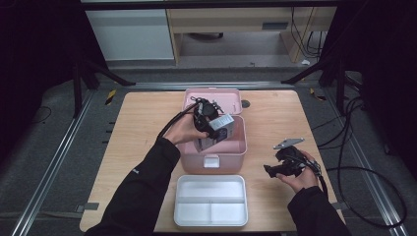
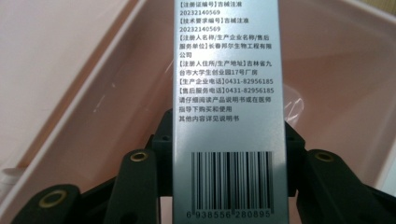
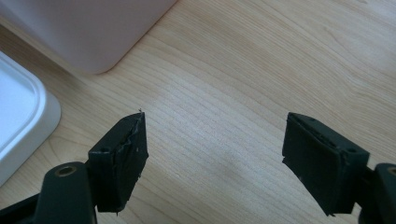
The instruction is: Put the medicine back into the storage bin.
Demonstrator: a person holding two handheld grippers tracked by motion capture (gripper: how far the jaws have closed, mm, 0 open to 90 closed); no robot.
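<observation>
Silver carton (image 2: 227,112) clamped between left tool (image 2: 227,186) jaws, over pink box (image 1: 239,147); right tool (image 3: 215,158) gaping, empty.

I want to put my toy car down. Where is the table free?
Bare wood lies left of the pink box, and right of it beyond the right gripper. The middle is crowded: box, white tray, and left gripper holding a silver carton.

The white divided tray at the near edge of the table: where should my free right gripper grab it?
Take the white tray by its right rim, coming in from the right, where the open right gripper already sits beside it. The tray lies flat and shallow, so its raised rim is probably the only part thin enough for the jaws.
</observation>
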